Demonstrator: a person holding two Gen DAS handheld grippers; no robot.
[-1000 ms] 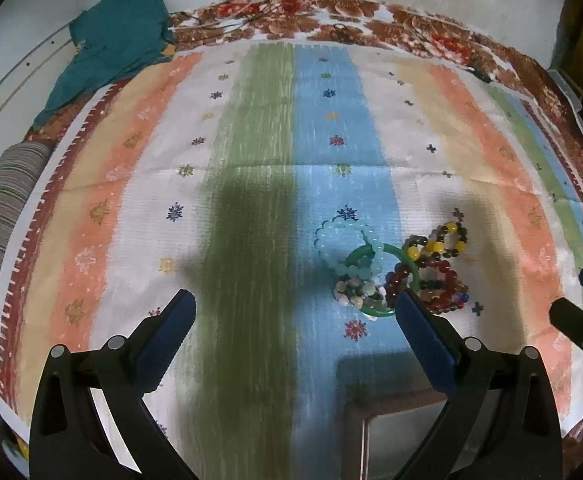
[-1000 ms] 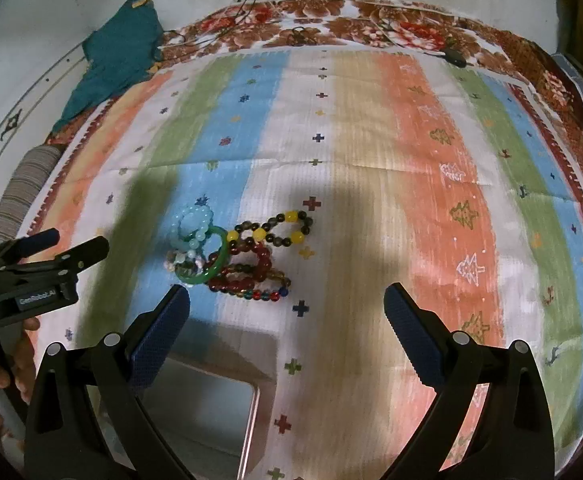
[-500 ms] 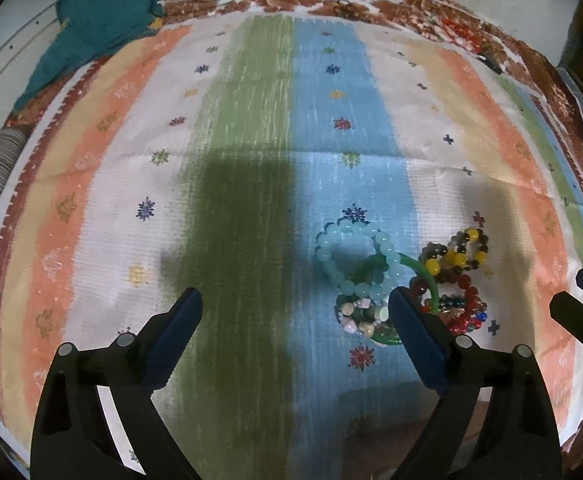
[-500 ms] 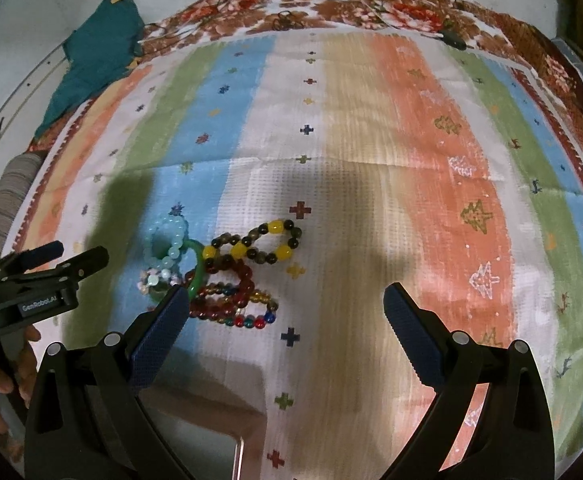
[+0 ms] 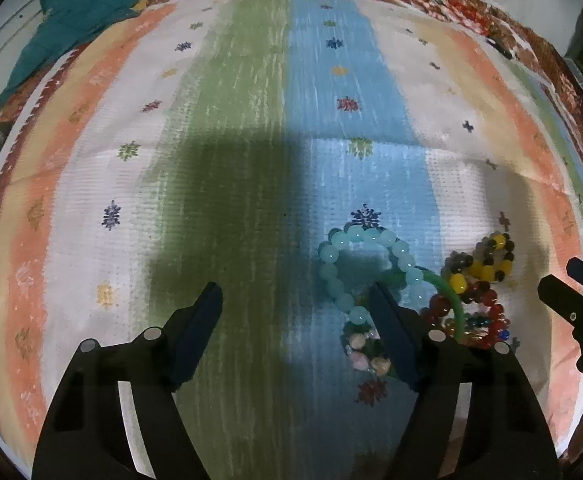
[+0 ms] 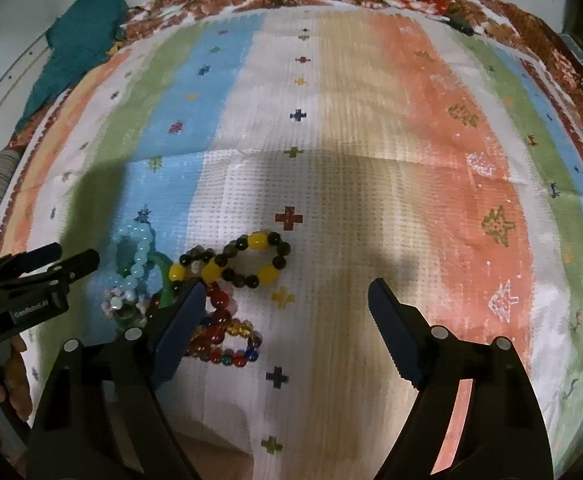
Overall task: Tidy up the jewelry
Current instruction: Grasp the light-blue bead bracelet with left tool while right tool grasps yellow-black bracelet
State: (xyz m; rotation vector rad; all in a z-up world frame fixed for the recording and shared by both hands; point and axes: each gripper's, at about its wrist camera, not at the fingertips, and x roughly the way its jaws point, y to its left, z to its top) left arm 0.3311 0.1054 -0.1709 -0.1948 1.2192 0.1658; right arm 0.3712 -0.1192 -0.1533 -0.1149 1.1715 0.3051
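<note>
- Little of the sorting looks done: the bracelets lie together in one tangled heap on the striped cloth, none set apart that these views show.
- The heap holds a pale aqua bead bracelet, a green bangle threaded through it, a yellow-and-dark bead bracelet, a red and multicoloured bead bracelet and a small pastel bead bracelet.
- In my judgement all of the work is left: each piece must be lifted out of the tangle and given its own place. Where they are meant to go I cannot tell; a pale edge shows under the right claw at the bottom of its view, too cut off to name.
- Left claw: jaws fairly wide and closing, pointing steeply down. Only cloth lies between them; the heap is at its right finger, which covers part of the aqua and pastel beads. It holds nothing.
- Right claw: also fairly wide and closing, empty. The heap sits at its left finger, which overlaps the red beads and the bangle; the yellow-and-dark loop lies just ahead of that finger and reaches a little into the gap. Contact is unclear in the blur.
- The two claws flank the heap, one on each side, each visible in the other's view.
</note>
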